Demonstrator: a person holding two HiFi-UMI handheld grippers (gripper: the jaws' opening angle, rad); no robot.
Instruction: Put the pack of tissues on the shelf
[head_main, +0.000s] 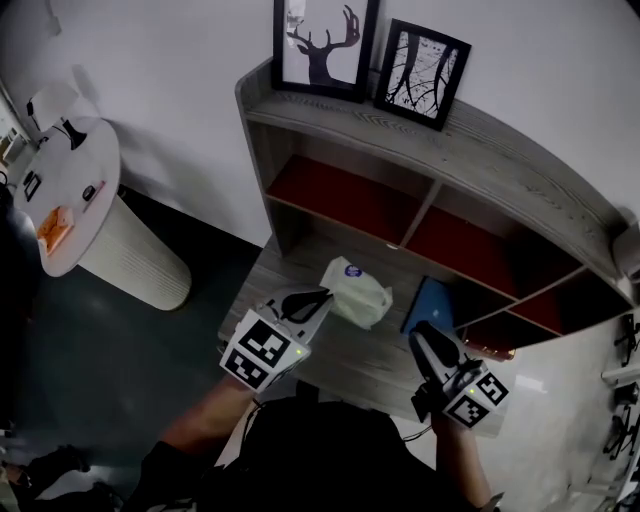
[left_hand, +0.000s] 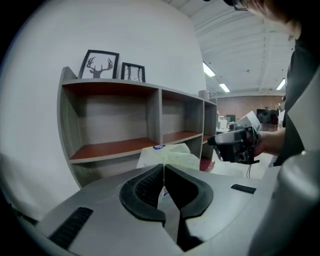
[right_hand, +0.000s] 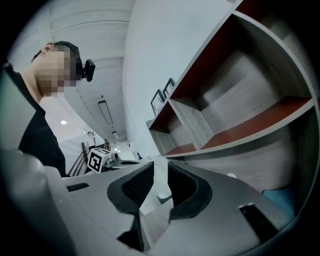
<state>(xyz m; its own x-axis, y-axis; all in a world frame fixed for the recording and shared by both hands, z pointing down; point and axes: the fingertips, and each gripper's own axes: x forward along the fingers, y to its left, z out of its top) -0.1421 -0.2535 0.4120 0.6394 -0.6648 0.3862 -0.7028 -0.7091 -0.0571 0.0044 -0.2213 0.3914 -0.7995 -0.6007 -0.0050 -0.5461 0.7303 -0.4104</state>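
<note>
now the left gripper is closed tight, its tips pinching the wrapper of the pack of tissues. the pack is held in front of the shelf, just off the front edge of its red boards, near the upright between the left and middle compartments. the right gripper sits close to the pack's right side, apart from it, jaws a narrow gap apart and gripping nothing. a blue item lies by its tips. two framed pictures stand at the left end of the shelf's top.
</note>
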